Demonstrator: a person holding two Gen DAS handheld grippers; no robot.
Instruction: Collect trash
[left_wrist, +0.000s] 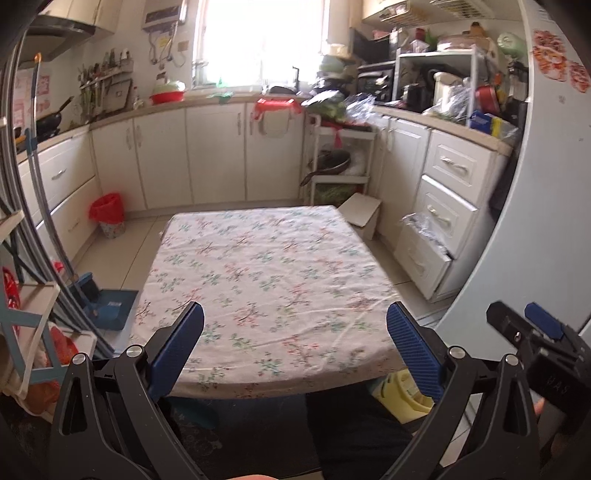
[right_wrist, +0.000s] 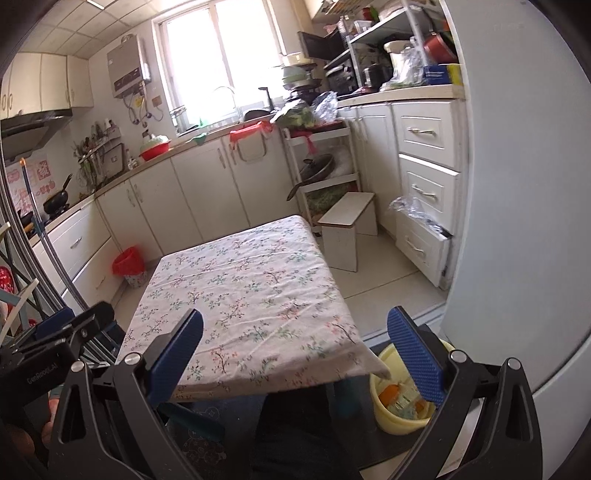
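Observation:
A low table with a floral cloth stands in front of me; its top shows nothing on it. It also shows in the right wrist view. My left gripper is open and empty over the table's near edge. My right gripper is open and empty over the near right corner. A pale yellow bin with wrappers and an orange item inside sits on the floor below the table's near right corner, also partly seen in the left wrist view. The right gripper's body shows at the left view's right edge.
A red-lined waste bin stands by the left cabinets. A blue dustpan with brush lies on the floor at left. A small white stool stands beyond the table. A fridge fills the right. Cabinets ring the room.

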